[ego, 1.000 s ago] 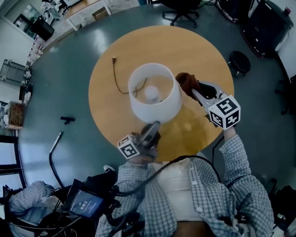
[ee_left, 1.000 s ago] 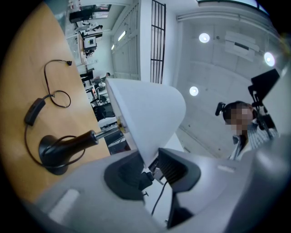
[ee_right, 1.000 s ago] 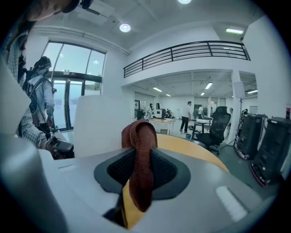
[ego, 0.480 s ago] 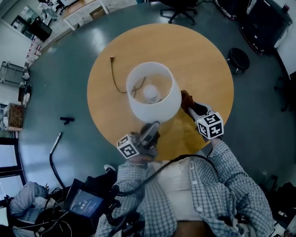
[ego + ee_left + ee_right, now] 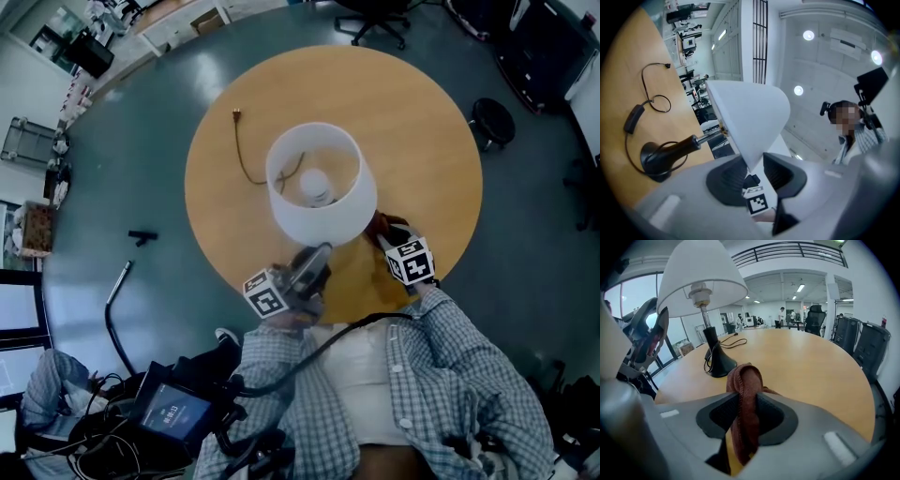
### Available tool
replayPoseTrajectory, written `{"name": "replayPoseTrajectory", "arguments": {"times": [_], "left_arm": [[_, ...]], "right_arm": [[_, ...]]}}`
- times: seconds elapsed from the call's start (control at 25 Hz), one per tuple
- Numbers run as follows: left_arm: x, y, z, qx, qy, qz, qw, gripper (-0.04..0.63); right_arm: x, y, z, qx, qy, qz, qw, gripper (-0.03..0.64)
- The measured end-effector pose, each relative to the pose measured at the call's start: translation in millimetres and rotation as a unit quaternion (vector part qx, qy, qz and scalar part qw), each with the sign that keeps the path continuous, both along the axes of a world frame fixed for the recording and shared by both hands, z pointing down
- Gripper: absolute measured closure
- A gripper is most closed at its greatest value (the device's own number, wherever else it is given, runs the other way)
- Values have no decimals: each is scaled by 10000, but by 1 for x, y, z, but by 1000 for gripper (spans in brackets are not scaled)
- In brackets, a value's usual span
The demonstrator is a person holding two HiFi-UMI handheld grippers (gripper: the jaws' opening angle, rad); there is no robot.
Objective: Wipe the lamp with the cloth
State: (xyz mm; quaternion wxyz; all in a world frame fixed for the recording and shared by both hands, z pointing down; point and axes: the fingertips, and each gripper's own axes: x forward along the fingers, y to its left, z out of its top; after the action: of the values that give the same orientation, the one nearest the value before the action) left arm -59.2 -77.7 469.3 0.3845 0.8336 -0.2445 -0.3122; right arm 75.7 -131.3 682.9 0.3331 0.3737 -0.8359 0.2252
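My left tool (image 5: 753, 165) pinches the lower rim of the shade (image 5: 750, 117). That steadies the lamp (image 5: 319, 220) on the counter (image 5: 422, 131), so wiping should not tip or spin it. My right tool (image 5: 746, 397) is closed on the cloth (image 5: 744, 380), with a fold poking out in front to do the rubbing. Its jaws have just been opening a little, with the cloth between them. A second ago that tool was up beside the shade's top rim. Now it sits low by the shade's bottom edge, pointing toward the base (image 5: 717, 364).
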Motion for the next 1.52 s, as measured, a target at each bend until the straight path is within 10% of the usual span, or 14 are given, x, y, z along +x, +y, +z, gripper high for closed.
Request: {"name": "replayPoseTrajectory", "arguments": {"times": [0.48,0.96,1.28,1.52], "left_arm": [[0,-2,-2,18,-127,-50,9999,492],[1,2,7,17,-542,-103,9985,492],[12,13,38,-92,-1651,-70,9862,523],[13,15,68,-8,-3008,-322,9531,536]], "right_arm": [[-10,-4,-29,198,-605,-178,9978,393],[-16,6,-81,737,-943,-419,9919,439],[-23,23,-104,758,-1339,-227,9878,557],[-31,39,-104,589,-1450,-294,9872,612]]}}
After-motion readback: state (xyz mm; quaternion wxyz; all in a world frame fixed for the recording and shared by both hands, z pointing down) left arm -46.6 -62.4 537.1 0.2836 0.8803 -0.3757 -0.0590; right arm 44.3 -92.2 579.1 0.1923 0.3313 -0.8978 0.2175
